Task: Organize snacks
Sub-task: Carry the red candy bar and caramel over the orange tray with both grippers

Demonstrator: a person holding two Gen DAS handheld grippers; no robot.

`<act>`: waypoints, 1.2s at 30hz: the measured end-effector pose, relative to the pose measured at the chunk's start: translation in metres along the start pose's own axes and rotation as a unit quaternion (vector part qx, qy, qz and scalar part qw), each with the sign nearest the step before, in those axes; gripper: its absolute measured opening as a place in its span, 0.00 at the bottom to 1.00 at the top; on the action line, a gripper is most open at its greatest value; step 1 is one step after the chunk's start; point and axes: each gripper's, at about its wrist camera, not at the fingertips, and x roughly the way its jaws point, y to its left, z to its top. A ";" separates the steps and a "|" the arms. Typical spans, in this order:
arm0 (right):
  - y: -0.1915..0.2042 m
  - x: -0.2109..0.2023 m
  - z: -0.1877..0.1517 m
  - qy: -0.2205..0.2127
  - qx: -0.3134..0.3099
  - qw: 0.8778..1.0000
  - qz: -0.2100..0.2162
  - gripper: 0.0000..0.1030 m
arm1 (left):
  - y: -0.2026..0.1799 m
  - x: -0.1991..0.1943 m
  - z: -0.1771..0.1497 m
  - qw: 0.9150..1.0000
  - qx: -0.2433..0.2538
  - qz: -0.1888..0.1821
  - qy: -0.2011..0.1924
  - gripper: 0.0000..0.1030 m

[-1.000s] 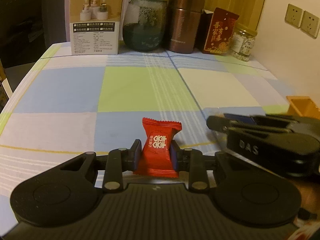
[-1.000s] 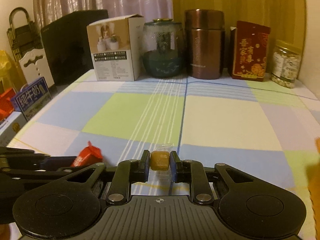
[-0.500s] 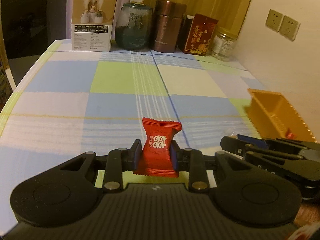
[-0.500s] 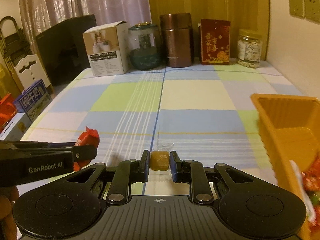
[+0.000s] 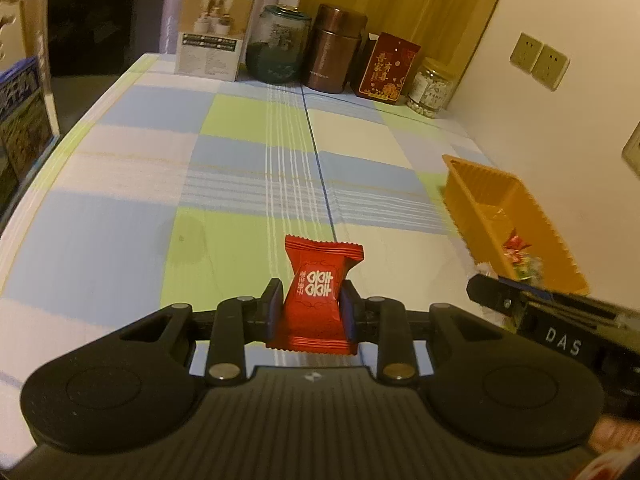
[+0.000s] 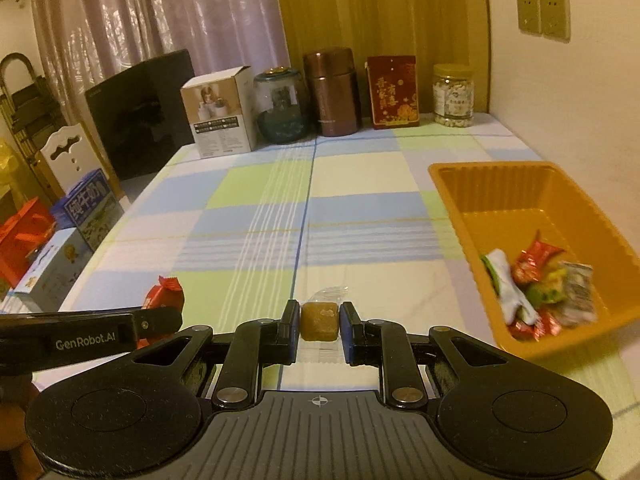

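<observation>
My left gripper (image 5: 310, 306) is shut on a red wrapped candy (image 5: 318, 294) with white characters, held above the checked tablecloth. My right gripper (image 6: 319, 320) is shut on a small brown candy (image 6: 319, 320) in clear wrap. An orange plastic tray (image 6: 496, 176) lies to the right, with several wrapped snacks (image 6: 536, 284) piled in its near end. In the left wrist view the tray (image 5: 472, 188) sits at the right, and the right gripper's side (image 5: 560, 332) reaches in below it. In the right wrist view the left gripper (image 6: 160, 316) shows at lower left with the red candy (image 6: 166, 296).
Along the table's far edge stand a white box (image 6: 222, 112), a dark glass jar (image 6: 282, 106), a brown canister (image 6: 334, 92), a red packet (image 6: 394, 90) and a jar of nuts (image 6: 453, 96). Cartons (image 6: 68, 232) and a chair sit off the left edge. A wall runs along the right.
Both grippers have drawn back and risen with their candies still held. The orange tray has come into view at the right of both views.
</observation>
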 end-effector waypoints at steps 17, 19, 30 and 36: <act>-0.008 -0.074 -0.008 -0.037 -0.002 0.999 0.002 0.21 | -0.032 -0.052 -0.020 1.000 -0.020 -0.011 -0.010 0.26; -0.012 -0.078 -0.009 -0.039 0.000 0.999 -0.001 0.21 | -0.037 -0.054 -0.020 1.000 -0.014 -0.012 -0.011 0.26; -0.052 -0.098 -0.011 -0.056 0.028 0.997 -0.033 0.21 | -0.081 -0.049 -0.015 0.999 0.021 -0.041 -0.009 0.26; -0.093 -0.108 -0.007 -0.067 0.058 0.994 -0.065 0.21 | -0.125 -0.028 -0.008 0.996 0.042 -0.077 0.007 0.26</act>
